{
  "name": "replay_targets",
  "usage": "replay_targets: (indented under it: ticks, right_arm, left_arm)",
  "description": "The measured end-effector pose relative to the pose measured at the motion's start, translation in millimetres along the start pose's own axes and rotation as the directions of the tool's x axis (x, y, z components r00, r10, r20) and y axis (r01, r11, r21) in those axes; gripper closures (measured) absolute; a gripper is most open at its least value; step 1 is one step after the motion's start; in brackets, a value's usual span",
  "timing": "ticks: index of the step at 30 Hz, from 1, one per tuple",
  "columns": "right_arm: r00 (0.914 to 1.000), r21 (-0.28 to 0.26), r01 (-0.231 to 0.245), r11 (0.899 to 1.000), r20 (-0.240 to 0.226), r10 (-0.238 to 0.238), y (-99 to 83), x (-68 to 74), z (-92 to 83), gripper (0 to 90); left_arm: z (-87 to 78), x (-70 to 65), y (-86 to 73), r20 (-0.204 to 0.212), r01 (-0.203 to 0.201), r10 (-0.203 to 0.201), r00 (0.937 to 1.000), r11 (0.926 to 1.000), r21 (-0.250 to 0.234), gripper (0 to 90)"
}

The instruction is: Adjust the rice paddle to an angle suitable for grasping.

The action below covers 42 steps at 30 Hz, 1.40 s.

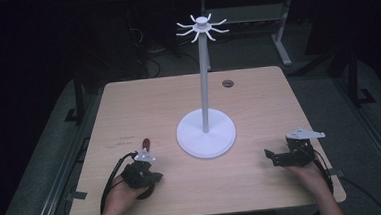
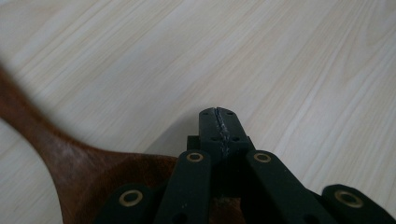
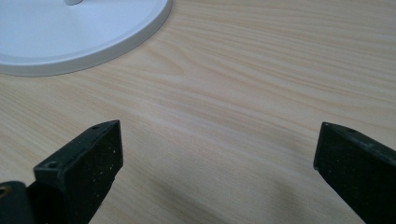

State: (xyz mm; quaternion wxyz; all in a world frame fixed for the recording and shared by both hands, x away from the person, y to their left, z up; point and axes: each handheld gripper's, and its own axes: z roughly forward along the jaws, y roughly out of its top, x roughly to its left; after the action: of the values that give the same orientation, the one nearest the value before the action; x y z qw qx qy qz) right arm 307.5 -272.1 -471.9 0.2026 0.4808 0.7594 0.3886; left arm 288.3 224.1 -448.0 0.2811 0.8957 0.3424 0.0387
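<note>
Wooden spoon (image 2: 70,158): flat on worktop (image 1: 143,110), beneath left gripper (image 2: 218,122), jaws together, empty. Right gripper (image 3: 215,163): jaws apart, idle near stand (image 1: 206,131). Risk: closed jaws may nudge the spoon aside, not grasp it.

A pale wooden table (image 1: 143,100) bore a white stand (image 1: 206,132) centrally and a brown spoon (image 1: 145,142) near-left.

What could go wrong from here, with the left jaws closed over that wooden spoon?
1. The left gripper is shut with nothing between its tips; the wooden spoon lies under its body, so a lift now would probably leave it on the table.
2. The white stand is tall and thin; the right gripper, open beside its base, could tip it.
</note>
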Motion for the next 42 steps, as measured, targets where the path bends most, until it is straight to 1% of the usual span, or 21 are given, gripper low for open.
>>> replay_targets:
  ticks: [6, 8, 10, 12, 14, 18, 21, 22, 24, 25, 26, 29, 30, 31, 32, 34, 37, 38, 39, 40, 42]
  right_arm:
    - [1.0000, 0.004, -0.002, 1.000, 0.001, 0.002, -0.4, -0.1, 0.1, 1.0]
    - [1.0000, 0.002, 0.000, 1.000, 0.001, 0.000, -0.4, -0.1, -0.6, 1.0]
    - [1.0000, -0.001, -0.001, 1.000, 0.002, 0.001, -0.2, 0.0, -1.5, 1.0]
    - [1.0000, -0.001, -0.001, 1.000, 0.001, 0.001, -0.3, -0.2, -1.9, 1.0]
    - [1.0000, 0.000, -0.004, 1.000, 0.002, 0.004, -0.4, -0.2, -2.0, 1.0]
    - [1.0000, 0.003, 0.002, 1.000, -0.001, -0.002, -0.6, 0.3, -0.8, 1.0]
    - [1.0000, 0.008, 0.004, 1.000, -0.001, -0.004, -0.6, 1.0, 0.2, 1.0]
    - [1.0000, 0.008, 0.004, 1.000, -0.001, -0.004, -0.6, 1.0, 0.2, 1.0]
    - [1.0000, 0.010, 0.005, 1.000, -0.001, -0.005, -0.8, 1.3, 0.3, 1.0]
    - [1.0000, 0.012, 0.008, 1.000, -0.002, -0.008, -0.9, 1.5, 0.5, 1.0]
    - [1.0000, 0.012, 0.008, 1.000, -0.002, -0.008, -0.9, 1.5, 0.5, 1.0]
    - [0.9999, 0.015, 0.010, 1.000, -0.003, -0.010, -1.0, 1.6, 1.0, 1.0]
    - [1.0000, 0.017, 0.009, 1.000, -0.003, -0.009, -0.9, 1.6, 1.0, 1.0]
    - [1.0000, 0.017, 0.009, 1.000, -0.003, -0.009, -0.9, 1.6, 1.0, 1.0]
    - [1.0000, 0.015, 0.005, 1.000, -0.003, -0.005, -0.9, 1.7, 1.2, 1.0]
    - [1.0000, 0.017, 0.003, 1.000, -0.002, -0.003, -0.9, 1.6, 1.1, 1.0]
    - [1.0000, 0.016, 0.003, 1.000, -0.002, -0.003, -0.9, 1.5, 1.0, 1.0]
    - [1.0000, 0.016, 0.003, 1.000, -0.002, -0.003, -0.9, 1.5, 1.0, 1.0]
    - [1.0000, 0.015, 0.002, 1.000, -0.002, -0.002, -0.9, 1.5, 0.9, 1.0]
    - [1.0000, 0.015, 0.002, 1.000, -0.002, -0.002, -0.8, 1.5, 0.8, 1.0]
    - [1.0000, 0.012, 0.004, 1.000, 0.000, -0.004, -0.8, 1.5, 0.7, 1.0]
  left_arm:
    - [-13.1, 5.2, -16.2, -0.036, 0.026, -0.026, 0.9990, 0.9997, -0.002, 89.8]
    - [-17.7, 6.5, -19.8, -0.036, 0.038, -0.038, 0.9986, 0.9991, -0.017, 89.8]
    - [-19.9, 6.8, -20.5, -0.036, 0.040, -0.040, 0.9985, 0.9989, -0.024, 89.8]
    - [-23.7, 5.3, -19.4, -0.024, 0.054, -0.056, 0.9982, 0.9970, -0.055, 89.8]
    - [-25.5, 5.7, -18.5, -0.027, 0.049, -0.051, 0.9983, 0.9974, -0.053, 89.8]
    - [-30.4, 9.8, -17.6, -0.038, 0.061, -0.063, 0.9973, 0.9961, -0.064, 89.8]
    - [-37.7, 17.1, -14.7, -0.067, 0.071, -0.077, 0.9948, 0.9937, -0.086, 89.8]
    - [-37.7, 17.1, -14.7, -0.067, 0.071, -0.077, 0.9948, 0.9937, -0.086, 89.8]
    - [-41.7, 23.5, -12.3, -0.090, 0.069, -0.078, 0.9929, 0.9929, -0.097, 89.8]
    - [-43.3, 30.1, -9.9, -0.106, 0.080, -0.090, 0.9902, 0.9917, -0.100, 89.8]
    - [-43.3, 30.1, -9.9, -0.106, 0.080, -0.090, 0.9902, 0.9917, -0.100, 89.8]
    - [-43.6, 40.3, -5.4, -0.122, 0.102, -0.114, 0.9861, 0.9901, -0.096, 89.8]
    - [-44.2, 45.8, -2.3, -0.130, 0.104, -0.114, 0.9850, 0.9913, -0.081, 89.8]
    - [-44.2, 45.8, -2.3, -0.130, 0.104, -0.114, 0.9850, 0.9913, -0.081, 89.8]
    - [-43.5, 48.3, 0.0, -0.137, 0.116, -0.126, 0.9825, 0.9899, -0.081, 89.8]
    - [-42.9, 53.4, 3.9, -0.142, 0.114, -0.123, 0.9822, 0.9910, -0.070, 89.8]
    - [-41.6, 60.4, 11.1, -0.137, 0.142, -0.150, 0.9791, 0.9876, -0.067, 89.7]
    - [-41.6, 60.4, 11.1, -0.137, 0.142, -0.150, 0.9791, 0.9876, -0.067, 89.4]
    - [-41.2, 62.3, 13.3, -0.139, 0.149, -0.157, 0.9777, 0.9864, -0.070, 87.6]
    - [-41.3, 64.4, 14.6, -0.138, 0.148, -0.155, 0.9783, 0.9872, -0.060, 87.6]
    - [-41.1, 66.9, 16.7, -0.135, 0.164, -0.172, 0.9759, 0.9843, -0.065, 84.1]
